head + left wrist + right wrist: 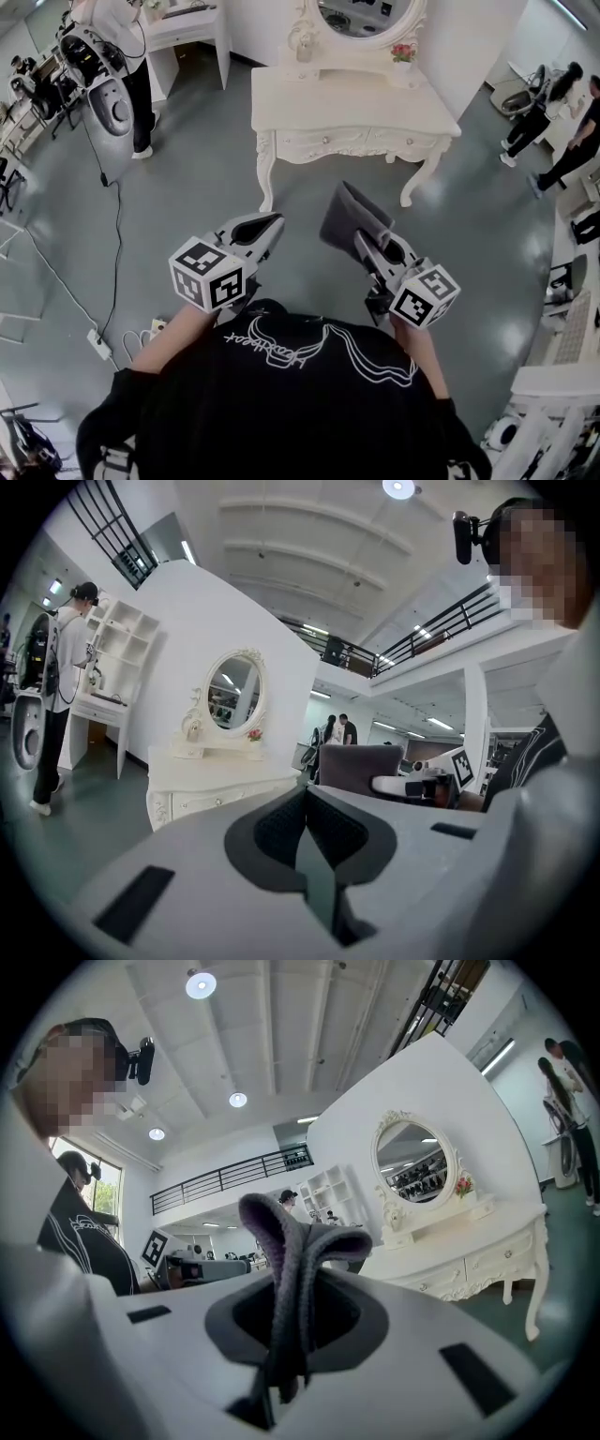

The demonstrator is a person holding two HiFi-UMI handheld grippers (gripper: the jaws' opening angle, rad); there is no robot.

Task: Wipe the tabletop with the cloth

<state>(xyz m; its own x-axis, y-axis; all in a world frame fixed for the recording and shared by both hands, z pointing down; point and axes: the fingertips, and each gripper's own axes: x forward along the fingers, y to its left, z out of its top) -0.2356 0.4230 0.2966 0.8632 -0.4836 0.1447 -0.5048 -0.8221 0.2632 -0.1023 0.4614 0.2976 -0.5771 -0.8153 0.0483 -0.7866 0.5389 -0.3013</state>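
Head view: left gripper [269, 225] and right gripper [367, 248] held level before the chest, aimed at the white dressing table [328, 103], well apart from it. Grey cloth [345, 214] carried ready, likely for wiping.
Left gripper view: jaws pressed together, nothing between.
Right gripper view: jaws pinching the folded cloth, which stands above them.

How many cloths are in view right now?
1. The grey cloth is clamped in the right claw, held short of the white dressing table. Others may be hidden.
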